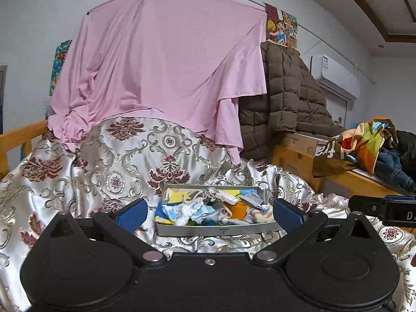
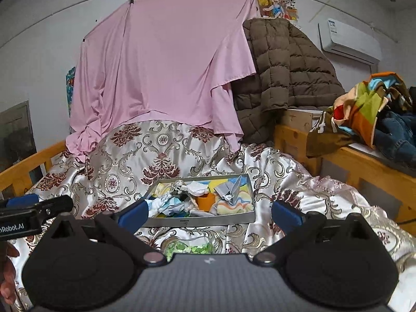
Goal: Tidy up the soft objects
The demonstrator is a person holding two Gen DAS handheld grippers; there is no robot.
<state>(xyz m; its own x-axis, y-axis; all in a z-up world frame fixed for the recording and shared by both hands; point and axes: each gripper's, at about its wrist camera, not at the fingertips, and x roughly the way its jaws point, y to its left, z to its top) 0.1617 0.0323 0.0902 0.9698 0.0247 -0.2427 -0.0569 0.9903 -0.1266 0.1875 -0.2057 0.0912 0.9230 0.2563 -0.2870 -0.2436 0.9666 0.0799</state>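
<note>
"nRobot.AI" on left claw (image 2: 31, 205)

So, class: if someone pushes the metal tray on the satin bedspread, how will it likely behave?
The metal tray looks rigid, so it should move as one piece. The satin bedspread is glossy and rumpled, so the tray may slide easily or tilt. The loose cloths and orange cup inside may shift.

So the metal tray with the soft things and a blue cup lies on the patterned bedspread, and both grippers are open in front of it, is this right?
Almost. The cup in the metal tray is orange, not blue; the right wrist view shows it clearly among the cloths. The rest holds: the tray lies on the patterned bedspread, and the left gripper and right gripper are both open in front of it.
</note>
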